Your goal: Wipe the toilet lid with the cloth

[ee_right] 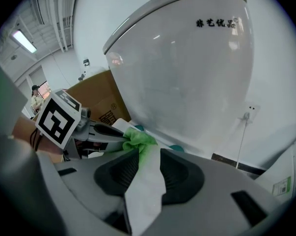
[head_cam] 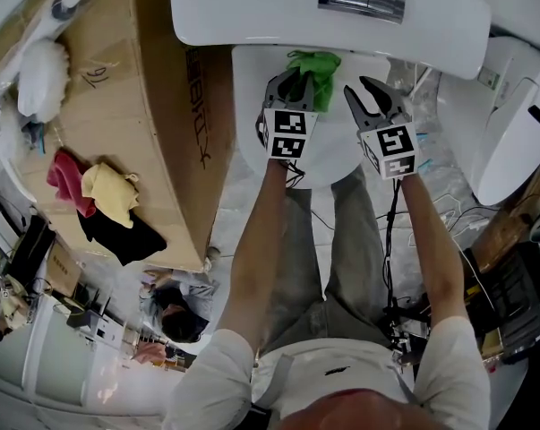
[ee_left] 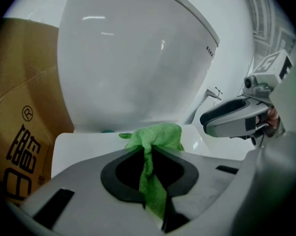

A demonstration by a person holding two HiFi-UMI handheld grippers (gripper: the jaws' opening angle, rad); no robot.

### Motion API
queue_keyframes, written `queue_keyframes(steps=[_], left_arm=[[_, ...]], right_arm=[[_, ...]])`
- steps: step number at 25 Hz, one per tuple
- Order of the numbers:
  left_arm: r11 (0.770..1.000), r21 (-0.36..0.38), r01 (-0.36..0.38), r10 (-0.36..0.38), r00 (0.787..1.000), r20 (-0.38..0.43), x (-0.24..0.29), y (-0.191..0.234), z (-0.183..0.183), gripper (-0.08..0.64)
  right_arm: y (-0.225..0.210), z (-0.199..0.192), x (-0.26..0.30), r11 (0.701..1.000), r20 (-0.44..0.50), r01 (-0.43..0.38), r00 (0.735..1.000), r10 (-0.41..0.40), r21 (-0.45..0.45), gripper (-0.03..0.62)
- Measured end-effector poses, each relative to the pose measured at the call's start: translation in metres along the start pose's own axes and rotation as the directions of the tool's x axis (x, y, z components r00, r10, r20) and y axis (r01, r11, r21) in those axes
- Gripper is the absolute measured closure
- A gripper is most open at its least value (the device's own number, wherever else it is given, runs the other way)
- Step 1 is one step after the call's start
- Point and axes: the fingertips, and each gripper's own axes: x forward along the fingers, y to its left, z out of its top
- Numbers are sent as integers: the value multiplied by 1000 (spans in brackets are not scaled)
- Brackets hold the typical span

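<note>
The white toilet lid point(head_cam: 252, 106) lies closed below the tank point(head_cam: 252, 7). A green cloth point(head_cam: 316, 70) rests bunched on the lid's far part, near the tank. My left gripper point(head_cam: 292, 83) is shut on the cloth point(ee_left: 155, 134), which hangs pinched between its jaws point(ee_left: 147, 149) above the lid point(ee_left: 74, 149). My right gripper point(head_cam: 366, 92) hovers beside it to the right, open by a narrow gap with nothing in it. In the right gripper view point(ee_right: 145, 154) the white lid point(ee_right: 145, 191) shows through that gap, with the cloth point(ee_right: 138, 139) and left gripper point(ee_right: 101, 131) just beyond.
A large cardboard box point(head_cam: 162, 106) stands tight against the toilet's left, with red point(head_cam: 64, 177), yellow point(head_cam: 113, 191) and black point(head_cam: 126, 236) cloths on top. A white appliance point(head_cam: 511, 141) stands at the right. Cables lie on the floor by my legs. Another person point(head_cam: 175, 316) crouches lower left.
</note>
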Motion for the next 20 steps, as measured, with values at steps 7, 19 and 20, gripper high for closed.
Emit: queue_keyframes(steps=[7,19,20], left_arm=[[999,-10,-33,33,999,-1,-14,32,-3,494],[995,-37,-92,92,996,6,-37,80,-13,494],[994,-39,-97,98,995,7,-38,83,-14,494]], right_arm=[[16,10,8,1000,-1,0,1000,0,-18,446],[38,17,11,999,-6,27,1000,-27,-27,446],[40,17,12,999,-6,30,1000,-31,-28,446]])
